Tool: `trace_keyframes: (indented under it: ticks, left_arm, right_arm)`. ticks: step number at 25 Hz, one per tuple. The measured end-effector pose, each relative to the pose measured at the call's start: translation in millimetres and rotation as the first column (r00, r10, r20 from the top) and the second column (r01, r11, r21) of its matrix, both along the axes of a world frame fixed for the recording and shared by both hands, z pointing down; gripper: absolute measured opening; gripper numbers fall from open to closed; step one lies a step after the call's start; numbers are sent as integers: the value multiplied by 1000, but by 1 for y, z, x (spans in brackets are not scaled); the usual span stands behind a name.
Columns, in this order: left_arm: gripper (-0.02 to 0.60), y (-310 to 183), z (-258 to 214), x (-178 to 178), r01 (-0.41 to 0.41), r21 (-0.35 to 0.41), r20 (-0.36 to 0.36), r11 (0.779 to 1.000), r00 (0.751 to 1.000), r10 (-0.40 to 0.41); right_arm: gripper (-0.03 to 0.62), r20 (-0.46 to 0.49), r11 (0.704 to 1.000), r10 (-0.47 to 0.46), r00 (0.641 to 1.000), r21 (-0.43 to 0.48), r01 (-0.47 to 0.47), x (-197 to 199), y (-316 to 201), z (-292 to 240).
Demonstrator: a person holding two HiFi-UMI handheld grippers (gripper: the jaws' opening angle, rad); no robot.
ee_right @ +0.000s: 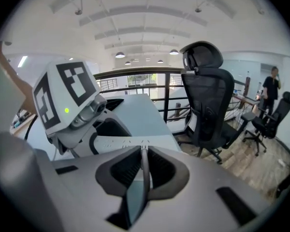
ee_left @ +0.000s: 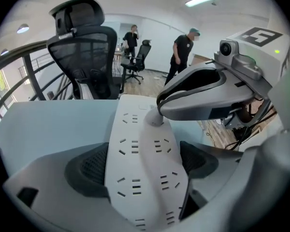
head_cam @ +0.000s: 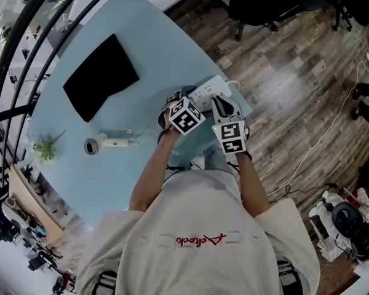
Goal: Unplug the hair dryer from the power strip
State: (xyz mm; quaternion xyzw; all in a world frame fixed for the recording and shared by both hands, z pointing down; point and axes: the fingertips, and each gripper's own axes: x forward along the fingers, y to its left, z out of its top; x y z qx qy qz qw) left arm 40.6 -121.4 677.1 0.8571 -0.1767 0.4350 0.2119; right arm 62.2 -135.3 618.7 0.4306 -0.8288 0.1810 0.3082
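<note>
Here, left tongs (ee_left: 144, 164) clamping white power strip (ee_left: 135, 134), right tongs (ee_right: 143, 175) pinching thin cord (ee_right: 145, 157), shirt script (head_cam: 200, 241) unreadable.

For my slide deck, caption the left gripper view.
Left gripper clamps the white power strip while the right gripper pinches a white plug at its far end.

Pale blue over the counter (head_cam: 111, 183); matte black on the flat pad (head_cam: 100, 75). White on the power strip (ee_left: 135, 144), dotted with dark slots. Black-and-white square markers atop the left tool (head_cam: 182, 100) and right tool (head_cam: 224, 107). Dark, possibly grey, on the thin cord (ee_right: 144, 163). Brown wood grain across the floor (head_cam: 295, 85).
</note>
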Motion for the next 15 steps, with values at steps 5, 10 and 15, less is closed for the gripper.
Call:
trace_keyframes:
  ticks: [5,10,15]
  left_arm:
    - [433,0,-1,-2,15,0,-10,1000,1000,-15]
    - [433,0,-1,0,11,0,-9,1000,1000,-11]
    - [434,0,-1,0,8,0,-11,1000,1000,-8]
  right_arm:
    - [55,-3,1000,-4,1000,6,4,-5,-6,0]
    - [54,-1,1000,-5,1000,8,5,0,0,-2]
    - [54,-1,1000,1,1000,10,-1,-2,-5,-1]
